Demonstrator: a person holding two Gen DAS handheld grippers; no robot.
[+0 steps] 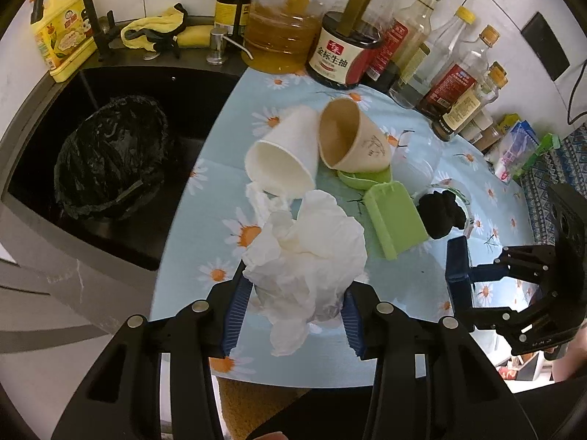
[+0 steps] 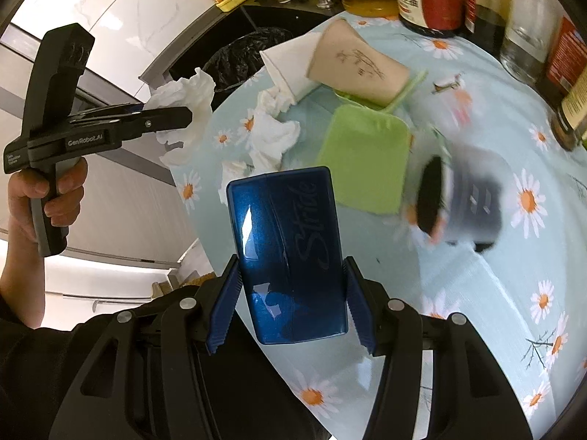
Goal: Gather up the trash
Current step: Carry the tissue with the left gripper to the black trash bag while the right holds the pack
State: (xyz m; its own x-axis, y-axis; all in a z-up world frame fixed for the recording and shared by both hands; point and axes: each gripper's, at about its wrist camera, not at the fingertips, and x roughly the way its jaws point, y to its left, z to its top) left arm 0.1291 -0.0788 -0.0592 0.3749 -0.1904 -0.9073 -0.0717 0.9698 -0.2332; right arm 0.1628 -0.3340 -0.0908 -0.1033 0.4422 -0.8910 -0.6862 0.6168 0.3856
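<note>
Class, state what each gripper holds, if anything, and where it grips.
Left gripper: crumpled white tissue, pinched at its lower sides. Right gripper: glossy blue rectangular Stride pack, clamped across its long edges.

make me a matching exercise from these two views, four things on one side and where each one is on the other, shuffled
Things:
1. crumpled tissue
2. blue Stride pack
3. black bin bag
4. brown paper cup

Places:
A. lying on its side on the daisy tablecloth, partly on a green lid
B. between the fingers of the right gripper
C. down in the dark sink
D. between the fingers of the left gripper

Pairs: 1-D, 2-B, 3-C, 4-A
</note>
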